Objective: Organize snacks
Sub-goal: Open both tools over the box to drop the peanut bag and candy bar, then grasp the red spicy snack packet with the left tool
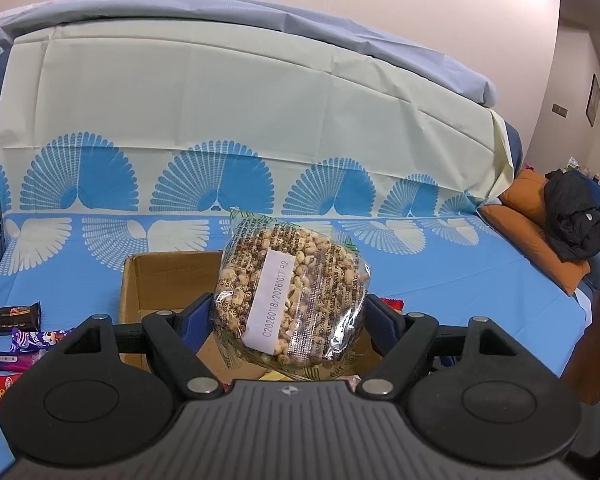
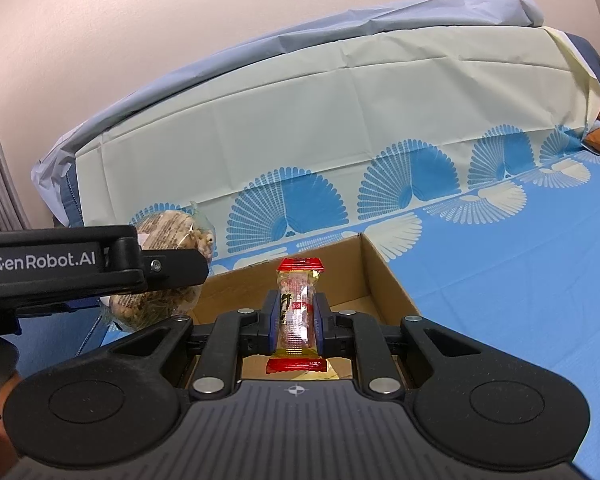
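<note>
My left gripper [image 1: 288, 312] is shut on a clear bag of puffed grain snack [image 1: 288, 292] with a white date label, held above an open cardboard box [image 1: 160, 276]. My right gripper [image 2: 296, 316] is shut on a slim snack bar [image 2: 298, 312] in a clear wrapper with red ends, held upright over the same box [image 2: 384, 276]. In the right wrist view the left gripper [image 2: 168, 268] and its bag [image 2: 168, 236] show at the left, beside the box's left edge.
Several loose snack packets [image 1: 16, 320] lie on the blue patterned cloth [image 1: 440, 272] left of the box. An orange cushion [image 1: 528, 216] with a black bundle [image 1: 576, 216] lies at the far right. The covered sofa back [image 1: 220, 92] rises behind.
</note>
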A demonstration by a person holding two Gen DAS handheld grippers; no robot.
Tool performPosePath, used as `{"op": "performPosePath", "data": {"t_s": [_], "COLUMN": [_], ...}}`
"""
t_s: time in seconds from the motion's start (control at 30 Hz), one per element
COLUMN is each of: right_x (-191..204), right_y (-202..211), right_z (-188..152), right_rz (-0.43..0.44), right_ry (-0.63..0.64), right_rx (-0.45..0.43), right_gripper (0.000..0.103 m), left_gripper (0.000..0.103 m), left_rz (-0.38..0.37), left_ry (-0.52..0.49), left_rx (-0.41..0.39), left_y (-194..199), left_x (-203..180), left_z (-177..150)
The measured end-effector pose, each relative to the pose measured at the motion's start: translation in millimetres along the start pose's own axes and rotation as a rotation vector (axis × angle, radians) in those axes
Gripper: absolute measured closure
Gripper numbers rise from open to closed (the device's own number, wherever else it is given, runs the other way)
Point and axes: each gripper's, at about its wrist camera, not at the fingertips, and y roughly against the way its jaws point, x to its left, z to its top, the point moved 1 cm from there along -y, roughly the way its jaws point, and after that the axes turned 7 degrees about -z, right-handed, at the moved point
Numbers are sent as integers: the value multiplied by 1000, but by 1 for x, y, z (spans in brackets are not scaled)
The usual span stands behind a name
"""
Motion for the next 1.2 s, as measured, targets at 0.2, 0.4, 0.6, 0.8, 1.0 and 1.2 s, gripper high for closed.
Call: {"op": "performPosePath", "data": {"t_s": [0.2, 0.4, 0.6, 0.8, 1.0, 1.2], "right_x": [0, 0, -4, -9, -1, 13], "right_y": [-2, -2, -10, -14, -16, -17], "right_z": [0, 1, 0, -3, -7, -12], "right_rz": [-1, -2, -17, -33, -42, -47], "right_ry": [0, 0, -13, -24, 24, 85], "right_rx": [5, 6, 56, 74, 85, 95], "right_gripper": [86, 86, 64, 56, 56, 56], "left_gripper": [20, 20, 17, 17, 28, 69], "left_rz": [2, 6, 7, 5, 9, 46], "left_ry": [2, 5, 30, 41, 68, 130], "left_rx": [0, 1, 7, -3, -15, -24], "left_y": [-1, -3, -4, 6, 30, 62], "left_x": [-1, -1, 1, 7, 33, 82], "left_z": [0, 2, 5, -3, -23, -57]}}
